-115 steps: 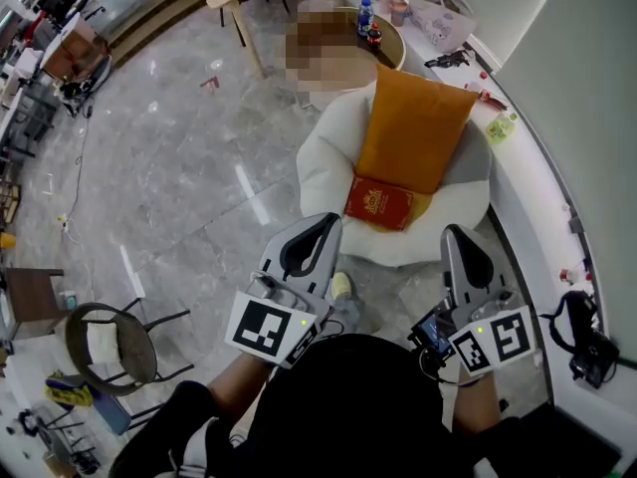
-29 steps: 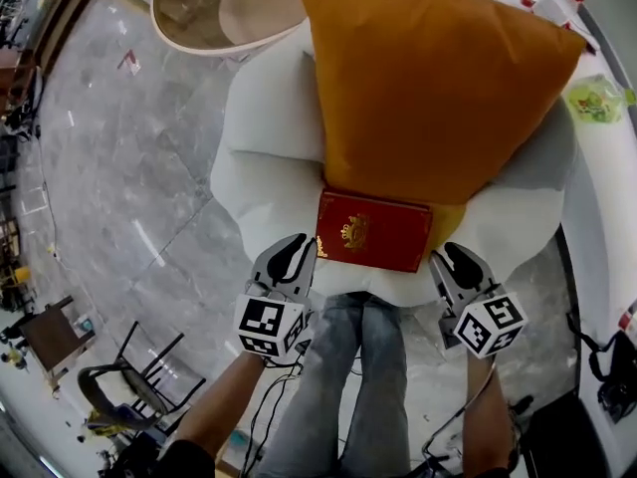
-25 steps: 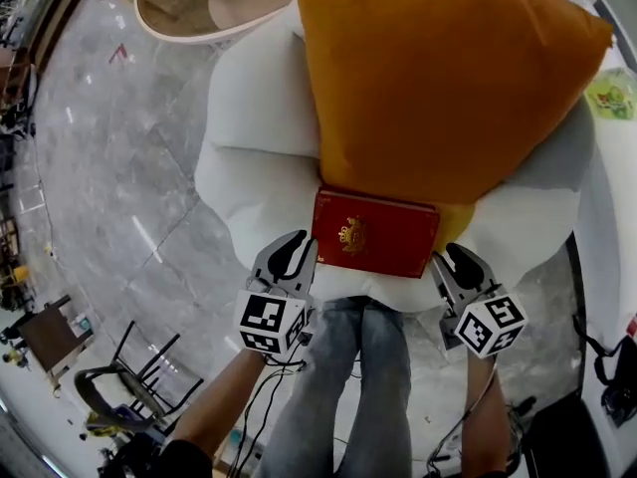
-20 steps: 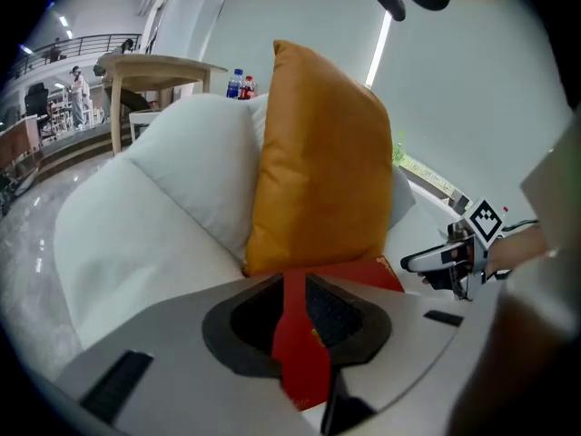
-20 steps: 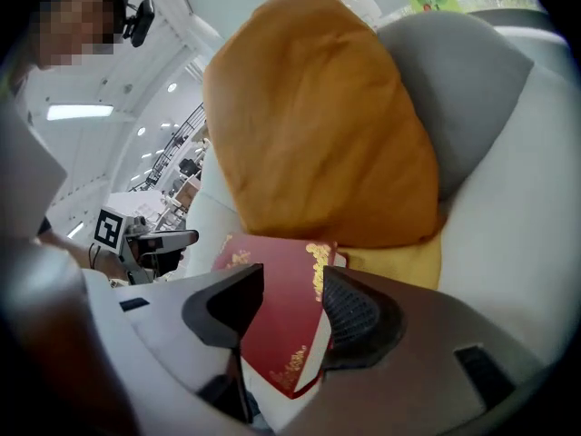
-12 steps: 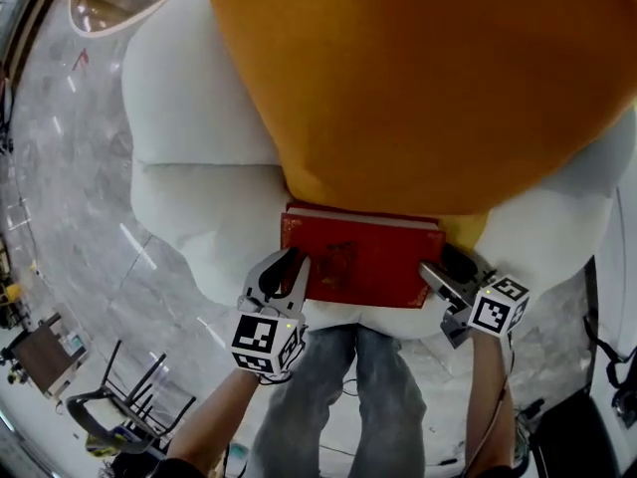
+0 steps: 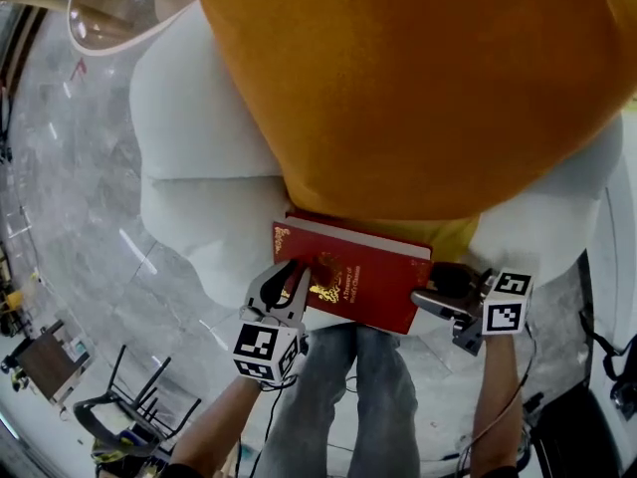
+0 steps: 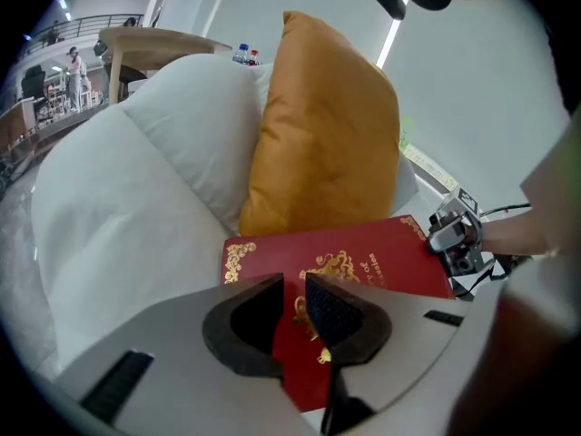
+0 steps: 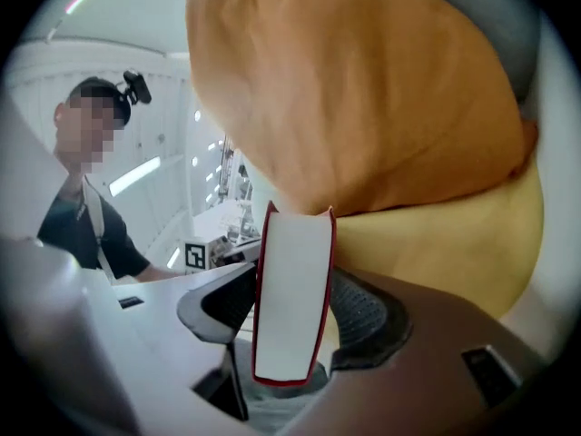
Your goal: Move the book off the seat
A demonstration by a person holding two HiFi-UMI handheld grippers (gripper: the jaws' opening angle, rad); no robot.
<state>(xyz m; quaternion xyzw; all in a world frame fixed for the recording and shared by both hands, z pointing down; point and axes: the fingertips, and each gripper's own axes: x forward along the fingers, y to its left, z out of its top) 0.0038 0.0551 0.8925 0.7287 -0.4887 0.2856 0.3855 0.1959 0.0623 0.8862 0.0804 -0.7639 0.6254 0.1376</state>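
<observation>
Book (image 7: 348, 279) lower centre, on front edge of white seat (image 7: 199, 217), below orange cushion (image 7: 418, 88); long axis left-right. Right gripper (image 7: 438, 292) at book's right end: jaws just been closing, now clamped across its thickness. Left gripper (image 7: 287, 282) over left corner, jaws slightly apart, pinching nothing. Right end likely lifts first.

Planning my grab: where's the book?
Head view, low centre: the book is at the seat's front edge below the cushion, its right end between the right tongs, whose jaws have just been closing on it.
</observation>
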